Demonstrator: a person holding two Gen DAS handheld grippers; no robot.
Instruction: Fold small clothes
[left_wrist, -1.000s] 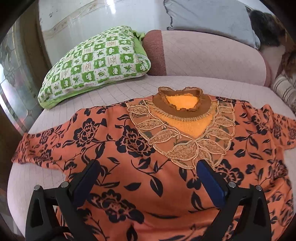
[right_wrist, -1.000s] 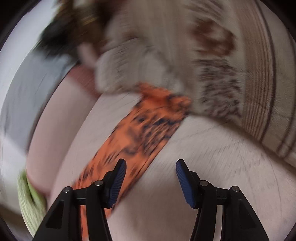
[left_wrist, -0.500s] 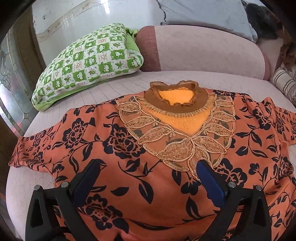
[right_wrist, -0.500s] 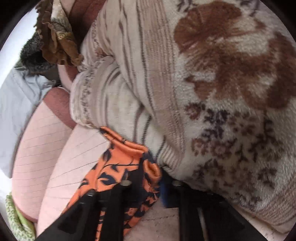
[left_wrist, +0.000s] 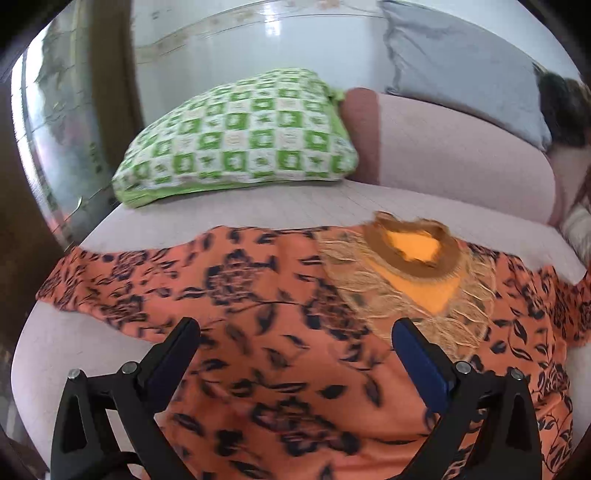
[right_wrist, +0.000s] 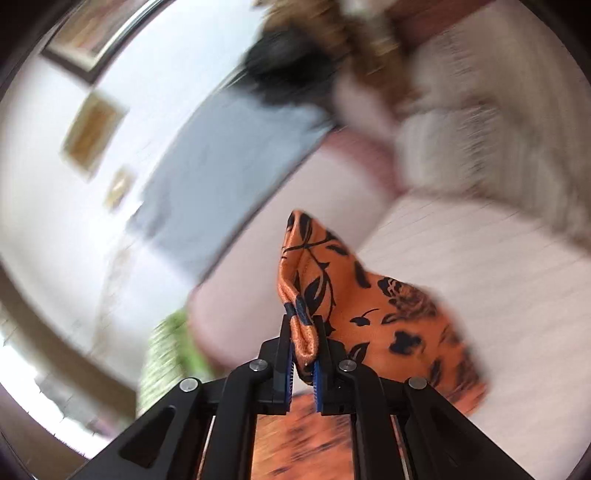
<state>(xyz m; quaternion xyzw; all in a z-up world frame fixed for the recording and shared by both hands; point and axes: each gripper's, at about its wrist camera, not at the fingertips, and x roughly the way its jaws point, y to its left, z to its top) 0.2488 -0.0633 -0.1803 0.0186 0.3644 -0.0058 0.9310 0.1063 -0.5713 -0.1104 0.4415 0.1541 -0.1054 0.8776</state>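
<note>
Now the right tool (right_wrist: 303, 350) is pinching the sleeve (right_wrist: 314, 280) of the orange blouse (left_wrist: 295, 350) spread on the sofa (left_wrist: 443, 155) (left tool (left_wrist: 295, 354) hovering released), starting the first fold, which I judge calls for carrying it inward across the chest.

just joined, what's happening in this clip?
A person with two handheld grippers is folding an orange floral blouse spread on a pink sofa. The right gripper has its jaws shut on a sleeve end, which is raised off the seat. The left gripper hovers over the blouse's middle with jaws open, holding nothing. A green checked pillow lies behind the blouse. No fold is laid yet.
</note>
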